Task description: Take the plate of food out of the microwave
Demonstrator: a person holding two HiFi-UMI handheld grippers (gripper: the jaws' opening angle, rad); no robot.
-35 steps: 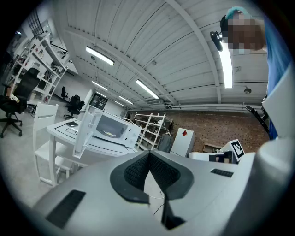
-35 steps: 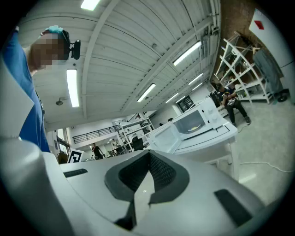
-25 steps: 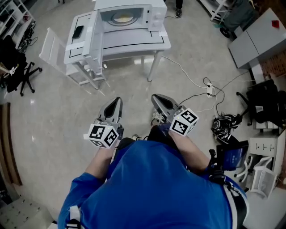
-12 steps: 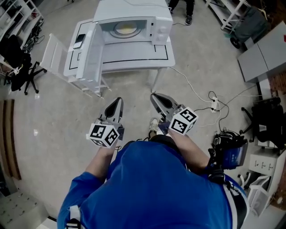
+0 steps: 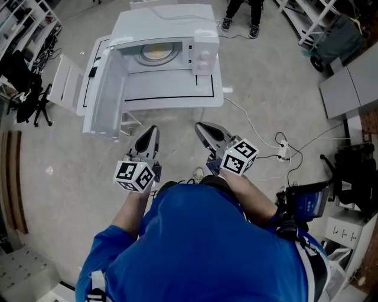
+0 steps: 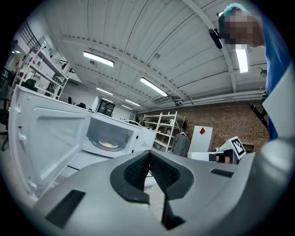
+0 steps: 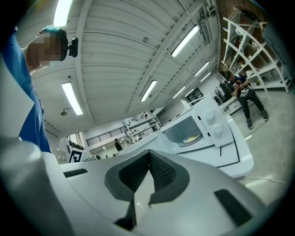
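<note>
White is the colour of the microwave [image 5: 171,23], which is placed on a white table [image 5: 177,97] and is taken as the landmark. Its door [image 5: 109,88] is swung fully open to the left side of the microwave in the head view, so the cavity is exposed. The plate of food [image 5: 156,54] is found inside the microwave, lying flat in the cavity, with a pale yellow portion on it; what kind of food it is cannot be told. The left gripper [image 5: 150,130] is held in front of the microwave, well apart from it, near the lower end of the open door, and its jaws are pressed together with nothing between them. The right gripper [image 5: 201,126] is held beside it, also in front of the microwave and apart from the table edge; its jaws are closed as well, and nothing is gripped. Both grippers are pointed toward the microwave. A marker cube [image 5: 134,176] is seen at the rear of the left gripper, on the side away from the microwave. Behind the microwave the legs of a standing person [image 5: 239,12] are visible. To the right of the microwave and nearer to the grippers, a power strip [image 5: 282,152] is lying on the floor [image 5: 65,177]. Far to the left of the microwave a black office chair [image 5: 32,97] is standing.
</note>
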